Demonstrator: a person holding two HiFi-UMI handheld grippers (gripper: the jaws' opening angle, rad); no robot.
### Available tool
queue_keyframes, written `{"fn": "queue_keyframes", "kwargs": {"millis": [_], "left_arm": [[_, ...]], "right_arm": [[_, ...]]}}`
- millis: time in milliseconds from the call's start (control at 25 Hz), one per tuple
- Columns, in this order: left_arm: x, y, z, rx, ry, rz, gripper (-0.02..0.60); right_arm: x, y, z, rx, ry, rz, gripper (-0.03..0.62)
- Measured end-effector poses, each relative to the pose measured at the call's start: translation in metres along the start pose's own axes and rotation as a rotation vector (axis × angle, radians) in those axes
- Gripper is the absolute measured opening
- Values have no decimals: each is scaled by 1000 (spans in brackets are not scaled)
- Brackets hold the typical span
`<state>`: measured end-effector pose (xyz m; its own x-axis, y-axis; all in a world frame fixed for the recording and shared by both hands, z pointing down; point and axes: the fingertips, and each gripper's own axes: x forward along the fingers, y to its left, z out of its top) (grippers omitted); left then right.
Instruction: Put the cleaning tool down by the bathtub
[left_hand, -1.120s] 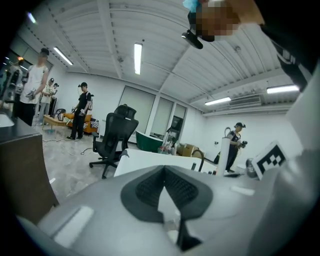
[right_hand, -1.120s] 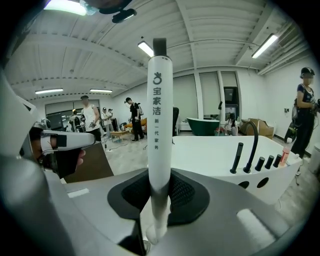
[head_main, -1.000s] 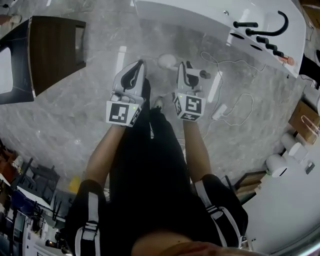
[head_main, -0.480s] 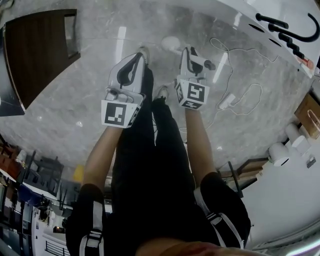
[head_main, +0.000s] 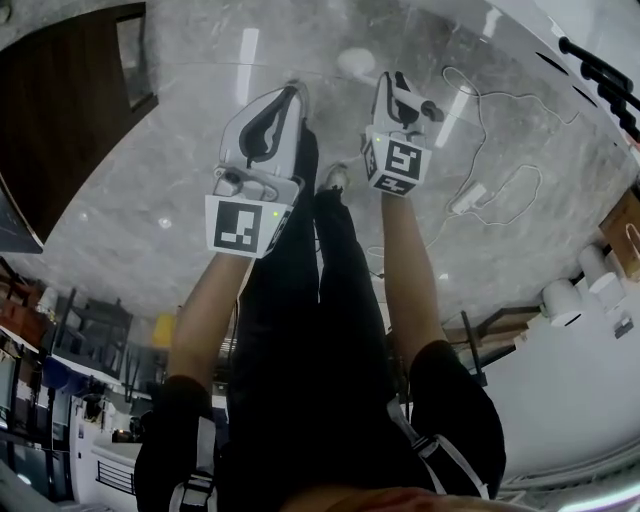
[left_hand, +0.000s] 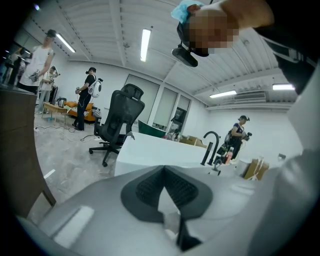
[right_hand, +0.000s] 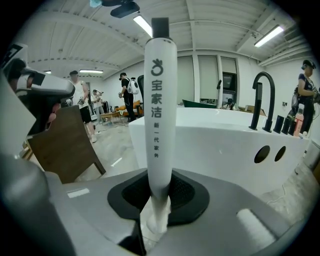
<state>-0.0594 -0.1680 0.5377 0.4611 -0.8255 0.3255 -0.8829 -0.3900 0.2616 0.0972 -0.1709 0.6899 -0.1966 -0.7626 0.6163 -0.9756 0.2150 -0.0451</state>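
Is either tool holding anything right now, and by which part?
The right tool grips the white cleaning wand low on its handle; left tool holds nothing.

Arms (head_main: 205, 310) extended down, left gripper (head_main: 293, 92) seemingly closed, right gripper (head_main: 397, 82) clamped

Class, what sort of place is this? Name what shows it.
Probably an open test hall or showroom, not a home bathroom: a freestanding white bathtub stands near an office chair, with people standing beyond.
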Motion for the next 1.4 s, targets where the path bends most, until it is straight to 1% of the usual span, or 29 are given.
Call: {"fn": "queue_keyframes", "kwargs": {"millis": [240, 440, 600, 840, 1040, 1280, 1400], "left_arm": [[18, 18, -25, -6, 33, 0, 9], [31, 31, -38, 9, 41, -19, 9], [40, 40, -46, -4, 39, -17, 9], [55, 49, -56, -6, 34, -32, 9], [63, 60, -64, -11, 43, -28, 9], [71, 72, -72, -28, 49, -18, 9], [75, 77, -74, -31, 53, -16, 9]], "right_arm": [[49, -8, -43, 8, 50, -34, 71], [82, -11, -69, 6, 84, -54, 71], [101, -10, -83, -5, 104, -69, 71], [130, -2, -106, -12, 141, -62, 69], [148, -1, -130, -13, 193, -58, 69], [164, -2, -150, -25, 237, -53, 69], [173, -2, -154, -27, 250, -49, 69]]}}
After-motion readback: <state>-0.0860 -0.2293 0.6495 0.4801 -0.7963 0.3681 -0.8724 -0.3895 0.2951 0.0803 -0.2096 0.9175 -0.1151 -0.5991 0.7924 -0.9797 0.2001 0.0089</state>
